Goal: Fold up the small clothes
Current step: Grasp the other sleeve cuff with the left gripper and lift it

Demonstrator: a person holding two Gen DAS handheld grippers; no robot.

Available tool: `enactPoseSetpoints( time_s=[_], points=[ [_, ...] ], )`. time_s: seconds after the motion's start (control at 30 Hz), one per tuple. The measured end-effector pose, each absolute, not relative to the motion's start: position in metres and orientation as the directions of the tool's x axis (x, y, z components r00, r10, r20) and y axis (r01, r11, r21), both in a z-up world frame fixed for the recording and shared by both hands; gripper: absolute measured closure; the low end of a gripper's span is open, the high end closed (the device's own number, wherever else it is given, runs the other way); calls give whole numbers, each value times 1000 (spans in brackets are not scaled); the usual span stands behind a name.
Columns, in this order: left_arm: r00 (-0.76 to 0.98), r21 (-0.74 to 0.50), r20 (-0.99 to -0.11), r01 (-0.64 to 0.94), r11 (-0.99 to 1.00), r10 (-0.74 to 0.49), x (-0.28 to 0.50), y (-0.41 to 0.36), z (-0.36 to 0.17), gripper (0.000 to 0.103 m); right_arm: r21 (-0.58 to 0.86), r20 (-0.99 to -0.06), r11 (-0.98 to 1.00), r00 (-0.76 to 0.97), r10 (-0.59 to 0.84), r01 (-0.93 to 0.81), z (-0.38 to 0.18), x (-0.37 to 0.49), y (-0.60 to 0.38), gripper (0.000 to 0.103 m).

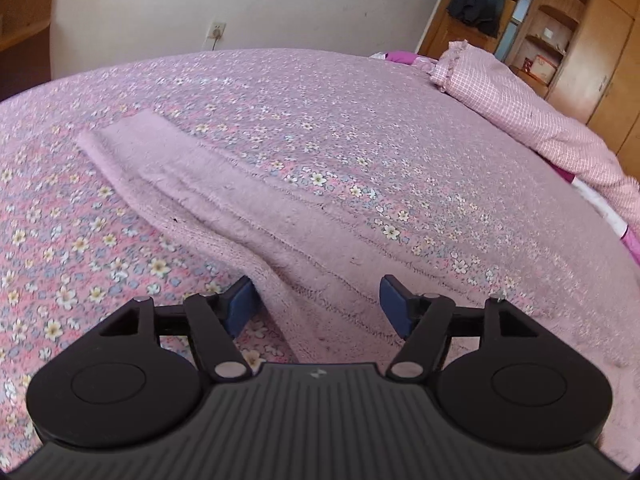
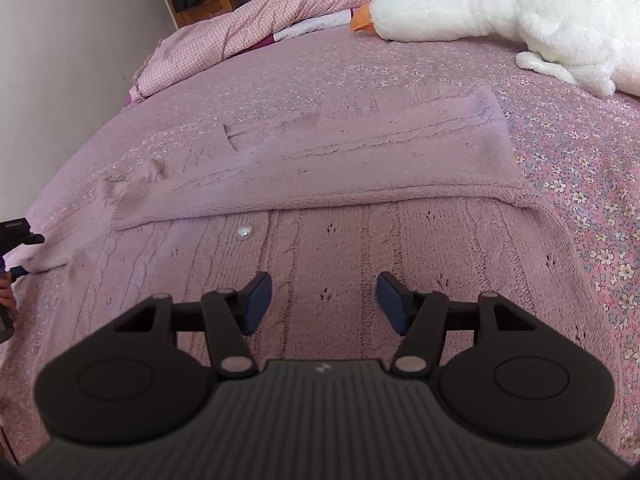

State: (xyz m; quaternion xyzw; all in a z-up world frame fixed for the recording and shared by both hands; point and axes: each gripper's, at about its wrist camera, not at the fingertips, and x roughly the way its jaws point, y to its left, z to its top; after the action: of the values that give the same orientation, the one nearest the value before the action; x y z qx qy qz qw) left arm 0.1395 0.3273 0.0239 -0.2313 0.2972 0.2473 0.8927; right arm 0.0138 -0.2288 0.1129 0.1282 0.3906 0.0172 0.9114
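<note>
A pink knitted cardigan (image 2: 320, 240) lies flat on the floral bedspread (image 2: 580, 152), one part folded across its upper half and a pearl button (image 2: 245, 233) showing below the fold. My right gripper (image 2: 324, 300) hovers open over the lower body of the knit, nothing between its blue pads. In the left wrist view a sleeve (image 1: 192, 176) of the same cardigan stretches away to the upper left. My left gripper (image 1: 316, 304) is open, its jaws either side of the sleeve's near end, not closed on it. The left gripper (image 2: 16, 248) also peeks in at the left edge of the right wrist view.
A white plush goose (image 2: 520, 12) lies at the far right of the bed. A checked pink quilt (image 1: 520, 100) is bunched along the head of the bed. Beyond it are a white wall (image 1: 240, 0) with a socket and wooden cupboards (image 1: 580, 40).
</note>
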Motion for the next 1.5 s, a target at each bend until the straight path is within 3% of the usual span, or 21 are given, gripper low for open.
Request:
enactPoseSetpoints(
  time_s=[0.17,0.27,0.33,0.4,0.77,1.17,1.5],
  points=[
    [695,-203,-639,-566,799,330,143,318,23,37,247,-708,967,694,131,69,113,14,-229,43],
    [688,-170,-635,-567,806,351,143,316,23,60,247,-707,967,695,131,69,113,14,-229,43],
    [697,-175,-632,-554,814,339,141,317,25,82,248,-707,966,695,131,70,113,14,-229,43],
    [711,-185,-621,-542,820,330,138,316,29,87,249,-706,966,696,131,71,113,14,-230,43],
    [804,-197,-511,-455,869,306,116,284,78,89,266,-687,961,715,129,82,118,12,-237,43],
    [892,-205,-413,-289,935,185,97,209,143,90,299,-662,948,739,123,110,122,1,-252,43],
    [917,-176,-398,-103,979,25,87,115,163,90,333,-641,933,759,117,138,123,-8,-268,43]
  ],
)
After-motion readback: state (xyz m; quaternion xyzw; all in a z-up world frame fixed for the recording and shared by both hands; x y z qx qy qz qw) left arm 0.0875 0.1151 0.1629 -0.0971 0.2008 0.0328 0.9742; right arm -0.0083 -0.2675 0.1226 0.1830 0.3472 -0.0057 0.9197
